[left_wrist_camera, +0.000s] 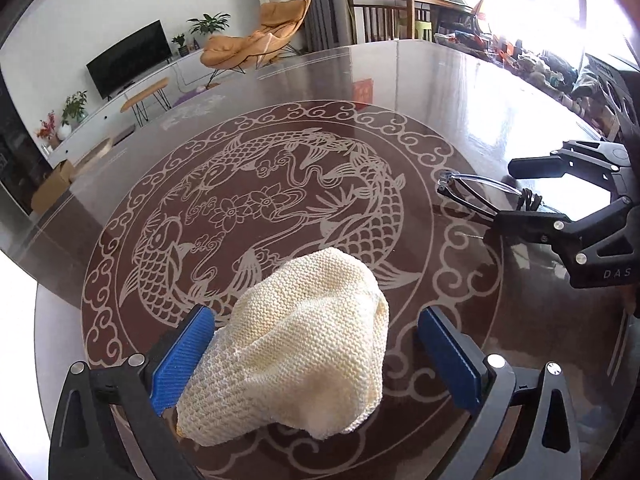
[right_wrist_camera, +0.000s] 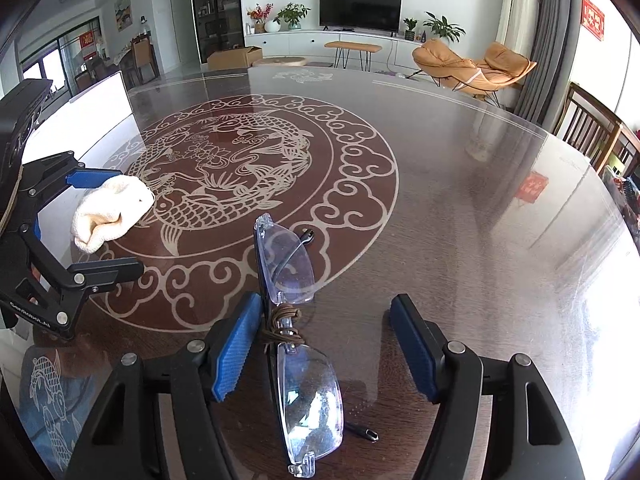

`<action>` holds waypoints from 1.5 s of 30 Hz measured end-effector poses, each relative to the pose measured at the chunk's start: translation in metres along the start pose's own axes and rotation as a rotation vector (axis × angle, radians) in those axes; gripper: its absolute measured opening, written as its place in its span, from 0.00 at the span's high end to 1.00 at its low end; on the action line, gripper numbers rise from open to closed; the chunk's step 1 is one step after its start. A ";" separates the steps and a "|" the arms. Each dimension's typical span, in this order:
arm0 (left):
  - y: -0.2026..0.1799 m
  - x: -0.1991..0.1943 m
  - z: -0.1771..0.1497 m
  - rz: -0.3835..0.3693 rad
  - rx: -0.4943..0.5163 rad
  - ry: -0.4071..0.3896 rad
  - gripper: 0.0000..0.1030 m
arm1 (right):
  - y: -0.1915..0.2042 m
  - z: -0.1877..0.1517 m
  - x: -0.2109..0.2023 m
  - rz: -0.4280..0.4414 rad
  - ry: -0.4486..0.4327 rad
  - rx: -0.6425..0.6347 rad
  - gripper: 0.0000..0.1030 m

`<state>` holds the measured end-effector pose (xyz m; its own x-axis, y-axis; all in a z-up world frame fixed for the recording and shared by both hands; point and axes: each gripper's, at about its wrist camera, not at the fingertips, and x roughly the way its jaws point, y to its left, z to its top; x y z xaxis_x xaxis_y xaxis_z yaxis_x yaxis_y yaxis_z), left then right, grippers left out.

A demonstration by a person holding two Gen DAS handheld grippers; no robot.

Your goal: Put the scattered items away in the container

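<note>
Left gripper (left_wrist_camera: pixel 316 354) angled downward, jaws spread wide; right gripper (right_wrist_camera: pixel 326 350) likewise pitched down, jaws parted, its left pad (right_wrist_camera: pixel 236 344) apparently free of contact.

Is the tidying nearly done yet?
Not yet. Nothing looks put away: the knitted cloth lies on the table between the open left gripper, and the glasses lie between the open right gripper. Neither is lifted. No container is clearly identifiable.

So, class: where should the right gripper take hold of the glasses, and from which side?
At the cord-wrapped bridge of the glasses, from above. They stand on edge between the open right gripper, and the bridge is the narrow, opaque middle; the lenses are probably slippery.
</note>
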<state>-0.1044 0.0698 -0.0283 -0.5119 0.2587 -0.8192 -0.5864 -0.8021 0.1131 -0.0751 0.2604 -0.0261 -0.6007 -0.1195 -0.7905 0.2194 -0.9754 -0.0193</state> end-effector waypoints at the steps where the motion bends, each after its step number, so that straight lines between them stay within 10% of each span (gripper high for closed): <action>1: 0.002 0.002 0.001 -0.002 -0.017 -0.002 0.00 | 0.000 0.000 0.000 0.000 0.000 0.000 0.34; 22: 0.003 0.010 -0.003 0.014 -0.097 -0.024 0.00 | -0.001 0.000 -0.001 0.001 0.000 0.000 0.33; 30: 0.038 0.000 -0.013 -0.037 -0.306 -0.071 0.00 | -0.001 0.000 -0.001 0.001 0.000 0.000 0.33; 36: 0.012 0.019 -0.005 0.007 -0.156 0.013 0.00 | -0.002 0.000 -0.001 0.001 0.000 0.001 0.33; 45: 0.015 0.019 -0.015 0.013 -0.209 0.001 0.00 | 0.000 0.000 0.000 0.009 0.002 -0.001 0.31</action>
<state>-0.1137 0.0548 -0.0507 -0.5179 0.2473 -0.8189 -0.4367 -0.8996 0.0045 -0.0754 0.2604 -0.0261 -0.5971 -0.1278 -0.7919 0.2257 -0.9741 -0.0130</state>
